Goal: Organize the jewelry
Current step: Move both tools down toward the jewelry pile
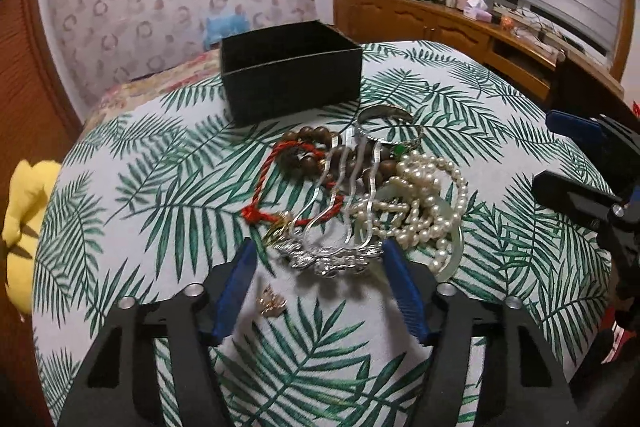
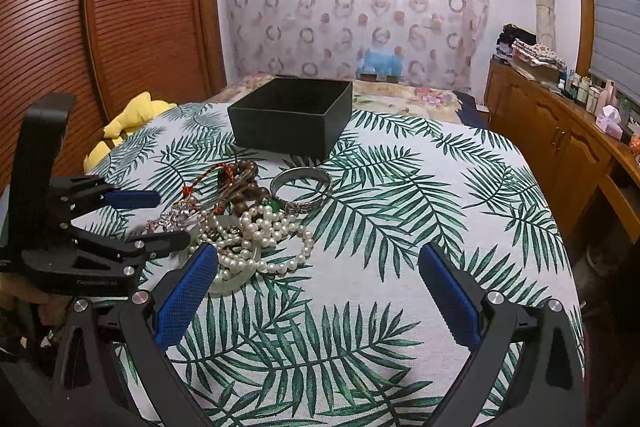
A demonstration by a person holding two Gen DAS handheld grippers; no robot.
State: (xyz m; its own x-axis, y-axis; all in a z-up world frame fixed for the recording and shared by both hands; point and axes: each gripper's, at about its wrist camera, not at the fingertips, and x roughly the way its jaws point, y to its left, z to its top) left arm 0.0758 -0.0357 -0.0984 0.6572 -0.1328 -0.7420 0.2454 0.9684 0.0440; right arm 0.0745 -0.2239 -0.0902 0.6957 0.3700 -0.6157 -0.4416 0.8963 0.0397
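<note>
A pile of jewelry lies on a palm-leaf tablecloth [image 1: 168, 211]: a pearl necklace [image 1: 420, 203], brown wooden beads [image 1: 308, 143], a red cord [image 1: 272, 171], a silver chain [image 1: 344, 187], a silver bangle [image 1: 388, 127] and a sparkly silver piece [image 1: 332, 261]. A small gold piece [image 1: 272, 303] lies apart, between my left fingers. A black open box [image 1: 288, 67] stands behind the pile. My left gripper [image 1: 320, 255] is open, its tips flanking the sparkly piece. My right gripper [image 2: 316, 259] is open and empty, to the right of the pearls [image 2: 260, 231]. The box [image 2: 292, 115] and bangle [image 2: 300, 187] also show there.
A yellow plush toy [image 1: 24, 219] sits at the table's left edge. A wooden sideboard [image 2: 560, 135] with bottles runs along the right wall. A bed [image 2: 400, 91] lies behind the table. Wooden slatted doors [image 2: 132, 7] stand at left.
</note>
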